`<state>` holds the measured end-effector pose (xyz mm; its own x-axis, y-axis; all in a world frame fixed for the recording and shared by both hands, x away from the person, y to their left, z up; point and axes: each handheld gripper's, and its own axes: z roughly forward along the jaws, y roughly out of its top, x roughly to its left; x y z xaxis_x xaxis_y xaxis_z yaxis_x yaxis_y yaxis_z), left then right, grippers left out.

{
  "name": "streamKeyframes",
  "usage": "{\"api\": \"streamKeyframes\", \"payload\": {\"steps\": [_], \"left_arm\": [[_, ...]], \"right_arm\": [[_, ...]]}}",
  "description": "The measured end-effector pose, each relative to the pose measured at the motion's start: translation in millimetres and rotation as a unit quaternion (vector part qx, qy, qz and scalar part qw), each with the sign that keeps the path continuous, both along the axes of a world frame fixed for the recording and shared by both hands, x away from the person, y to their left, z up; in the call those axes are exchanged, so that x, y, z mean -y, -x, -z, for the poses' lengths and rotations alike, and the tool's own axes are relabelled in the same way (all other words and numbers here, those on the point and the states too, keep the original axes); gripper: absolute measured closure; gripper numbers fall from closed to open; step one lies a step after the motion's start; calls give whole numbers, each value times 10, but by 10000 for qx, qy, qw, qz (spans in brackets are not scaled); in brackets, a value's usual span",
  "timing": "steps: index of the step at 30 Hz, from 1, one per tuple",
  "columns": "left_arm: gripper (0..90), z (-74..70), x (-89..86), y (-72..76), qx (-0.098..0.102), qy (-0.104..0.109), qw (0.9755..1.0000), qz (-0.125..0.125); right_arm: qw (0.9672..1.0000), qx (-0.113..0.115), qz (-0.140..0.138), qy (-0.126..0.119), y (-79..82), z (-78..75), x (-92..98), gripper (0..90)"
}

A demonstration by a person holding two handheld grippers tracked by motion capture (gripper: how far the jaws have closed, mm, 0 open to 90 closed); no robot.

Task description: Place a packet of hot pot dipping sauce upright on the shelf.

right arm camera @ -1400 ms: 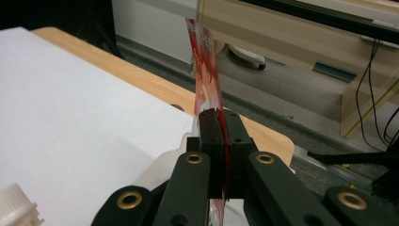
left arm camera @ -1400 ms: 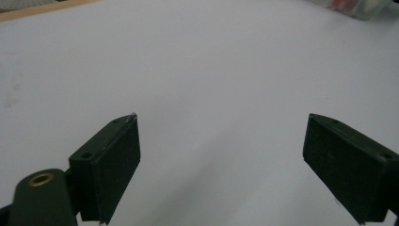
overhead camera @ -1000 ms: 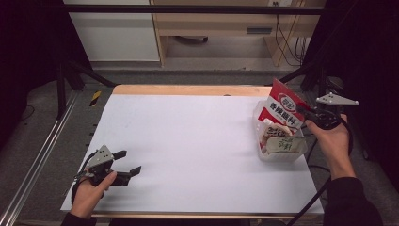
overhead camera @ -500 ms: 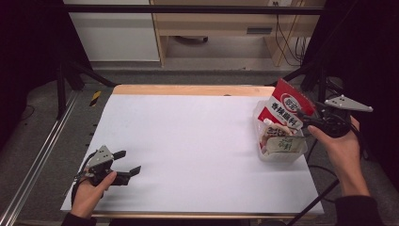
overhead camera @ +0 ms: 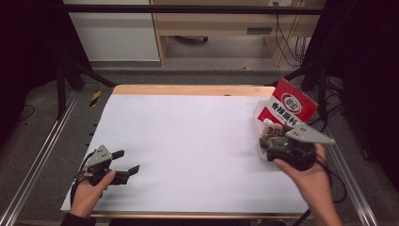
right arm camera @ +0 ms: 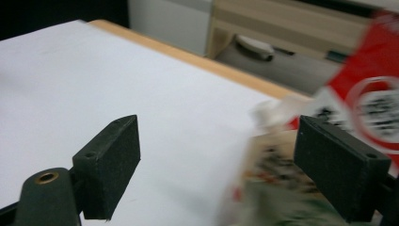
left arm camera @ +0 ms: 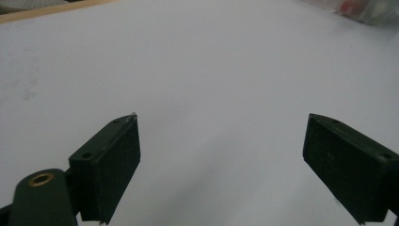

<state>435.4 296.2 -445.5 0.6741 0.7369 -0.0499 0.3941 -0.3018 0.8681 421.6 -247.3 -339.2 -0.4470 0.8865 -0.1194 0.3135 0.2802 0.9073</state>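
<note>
right gripper point(overhead camera: 269, 145): jaws spread wide, just been opening, nothing pinched between them, sitting right at the near side of the bag
left gripper point(overhead camera: 128, 165): jaws wide apart too, nothing in them, parked at the near left corner
red-and-white printed snack bag with a clear plastic bottom point(overhead camera: 282, 112): far right of the table, leaning against its right edge
white-topped table with a wooden far edge point(overhead camera: 188, 136): bare white between the two hands
</note>
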Motion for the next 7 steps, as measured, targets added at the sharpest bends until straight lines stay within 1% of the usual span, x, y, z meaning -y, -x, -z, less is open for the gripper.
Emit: {"api": "streamKeyframes", "payload": {"steps": [3, 5, 6, 7], "left_arm": [[114, 3, -5, 1, -11, 9, 10000, -5], [114, 8, -4, -1, -11, -6, 10000, -19], [114, 7, -5, -2, -8, -30, 10000, -19], [114, 5, -5, -2, 1, -47, 10000, -23]], "right_arm": [[9996, -124, -242, 18, 59, 239, -297, 155], [9989, -301, -365, 56, 69, 354, -456, 136], [9977, -462, -502, 30, 60, 499, -630, 136], [9977, -462, -502, 30, 60, 499, -630, 136]]}}
